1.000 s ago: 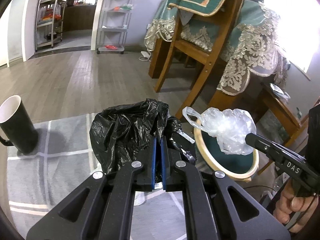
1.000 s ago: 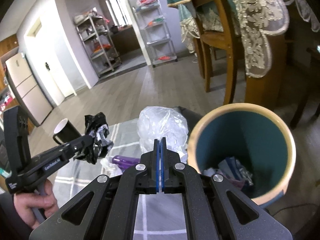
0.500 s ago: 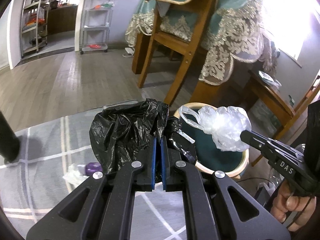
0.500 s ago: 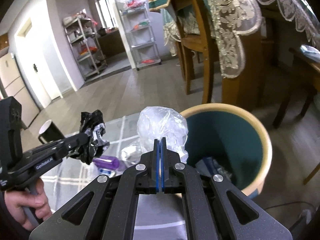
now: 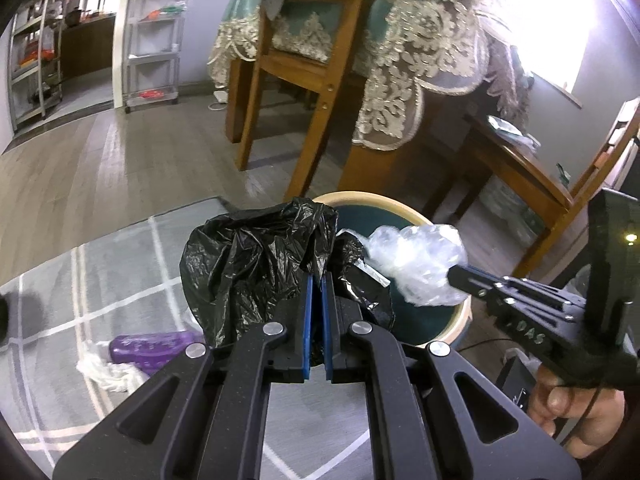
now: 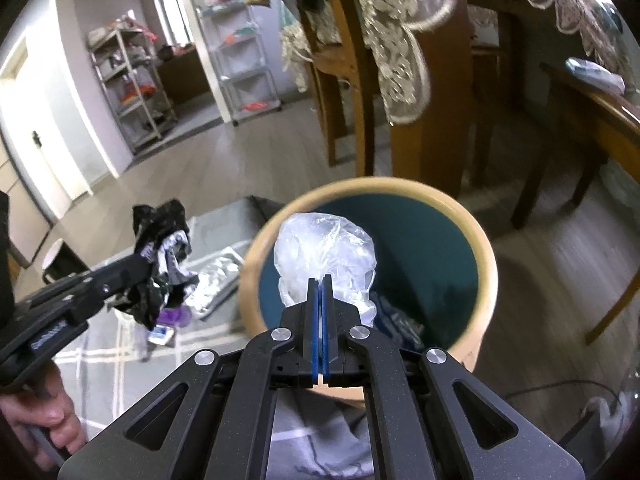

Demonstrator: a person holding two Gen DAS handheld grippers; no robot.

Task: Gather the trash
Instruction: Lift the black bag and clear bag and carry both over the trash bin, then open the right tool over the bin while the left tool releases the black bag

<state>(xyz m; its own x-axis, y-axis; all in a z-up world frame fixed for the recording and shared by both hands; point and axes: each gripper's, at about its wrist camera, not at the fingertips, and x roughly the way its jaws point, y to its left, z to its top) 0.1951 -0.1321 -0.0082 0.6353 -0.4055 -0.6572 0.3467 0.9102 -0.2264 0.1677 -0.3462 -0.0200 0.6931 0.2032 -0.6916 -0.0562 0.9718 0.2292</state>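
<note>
Now, on your left, the left gripper [image 5: 316,280] is clamped on the crumpled black bag [image 5: 256,260], which hangs beside the bin's [image 6: 486,256] rim, not over it. To the right, your right gripper [image 6: 319,284] pinches the clear bag [image 6: 326,258] directly above the bin's mouth, so that hand is nearer the drop.

right gripper [image 6: 319,280] jaws closed on clear plastic bag [image 6: 326,256], bag held over the open mouth of round bin [image 6: 486,276], tan rim, teal inside, some trash at the bottom. left gripper [image 6: 150,276] at left, clamped on crumpled black bag [image 6: 160,220], beside the bin. purple bottle [image 6: 174,317] and foil tray [image 6: 218,276] on grey rug [image 6: 104,360]. hand [image 6: 44,424] bottom left
</note>
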